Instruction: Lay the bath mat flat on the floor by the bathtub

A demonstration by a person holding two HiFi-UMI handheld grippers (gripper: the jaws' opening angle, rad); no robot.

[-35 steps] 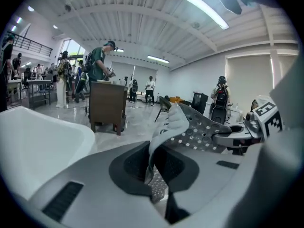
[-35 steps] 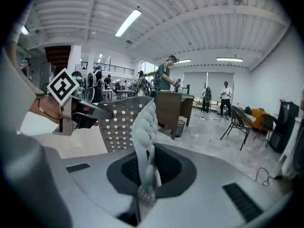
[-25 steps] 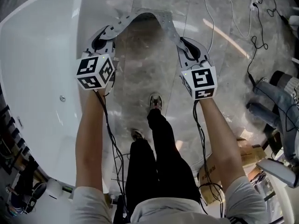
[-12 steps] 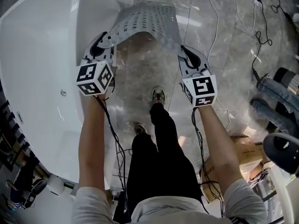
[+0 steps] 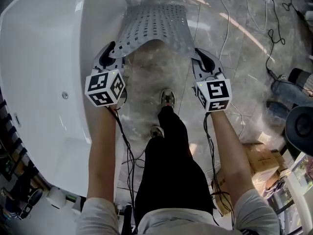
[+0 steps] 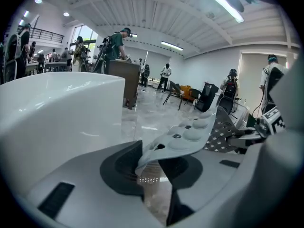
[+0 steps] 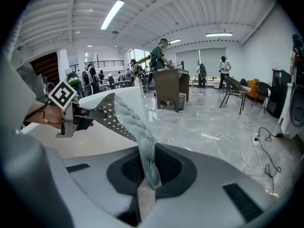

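The bath mat [image 5: 156, 26] is held by its near edge above the floor [image 5: 244, 58], just beside the bathtub [image 5: 44, 58]. One corner is clamped in the closed jaws of the right gripper [image 5: 203, 60]. The other corner lies loosely between the opening jaws of the left gripper [image 5: 111, 53].

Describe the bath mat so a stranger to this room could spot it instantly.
Find the big white bathtub on the left; beside it, above the grey marble floor, a pale grey bath mat hangs. The right gripper pinches one corner; the left gripper's jaws are opening around the other. Rows of small holes set it apart from the cables and cardboard boxes nearby.
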